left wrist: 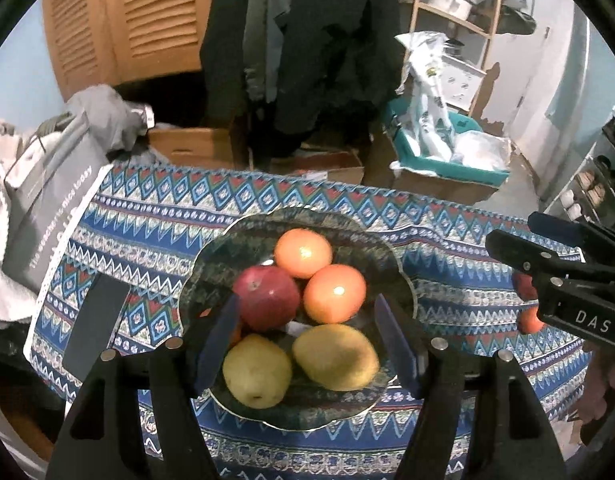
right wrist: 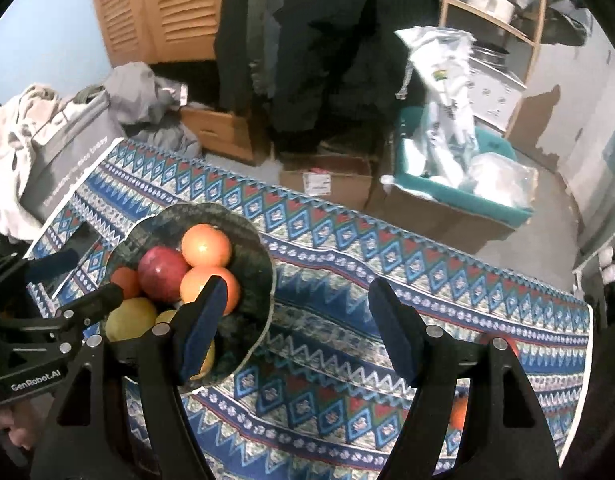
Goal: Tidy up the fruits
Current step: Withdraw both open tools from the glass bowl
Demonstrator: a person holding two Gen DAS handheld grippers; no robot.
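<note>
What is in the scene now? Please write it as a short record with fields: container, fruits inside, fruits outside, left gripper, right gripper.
container: dark scalloped bowl on the patterned tablecloth
fruits inside: red apple, two oranges, two yellow-green fruits, one more orange fruit partly hidden
fruits outside: red-orange fruit on the cloth, partly hidden behind the right gripper
left gripper: open above the bowl, nothing between the fingers
right gripper: open above the cloth, beside the bowl, holding nothing
</note>
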